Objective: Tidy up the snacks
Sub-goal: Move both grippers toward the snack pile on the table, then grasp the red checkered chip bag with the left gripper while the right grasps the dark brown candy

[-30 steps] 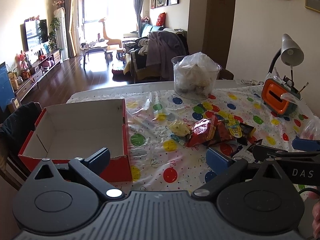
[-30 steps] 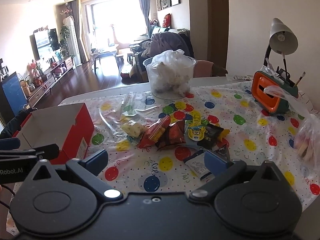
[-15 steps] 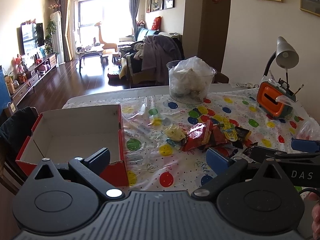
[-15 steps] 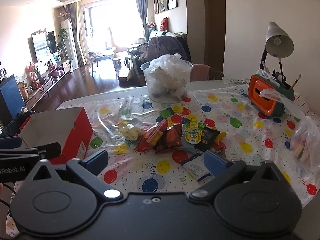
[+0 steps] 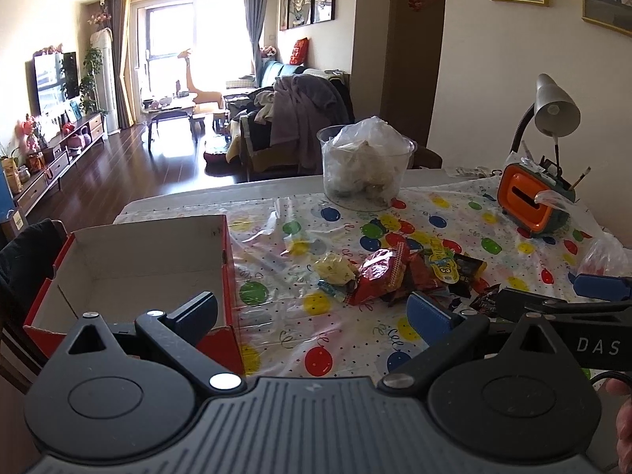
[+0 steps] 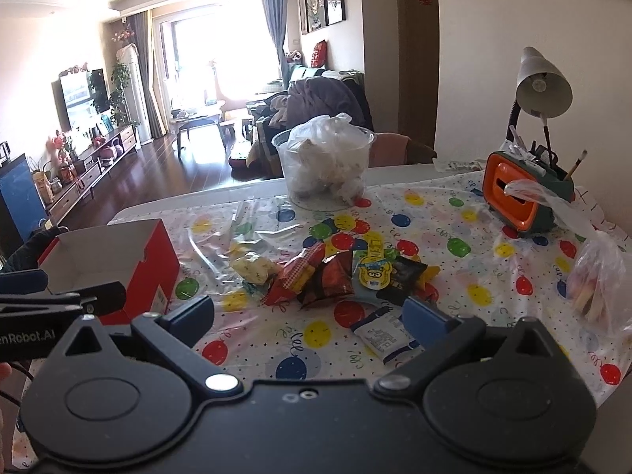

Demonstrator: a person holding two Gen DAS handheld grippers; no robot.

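Left wrist view: we hold the left gripper (image 5: 312, 308) with its two fingers spread wide and nothing between them, above the near table edge. One red box (image 5: 130, 260) sits open on the left of the tablecloth (image 5: 466, 233), white inside. Beside it, apart from its wall, lies one cluster of snacks (image 5: 399, 272); we count about six packets there: a pale yellow one (image 5: 335, 268), two red ones, a yellow cartoon one, a dark one, and a white one (image 6: 385, 335) nearest us in the right wrist view. The right gripper (image 6: 308, 316) hovers over that white packet, fingers likewise apart and holding nothing. Behind the cluster stands one clear tub (image 5: 365, 170) stuffed with a plastic bag. On the right are one orange holder (image 5: 531, 201), one lamp (image 5: 553, 108) and one more plastic bag (image 6: 598, 276).
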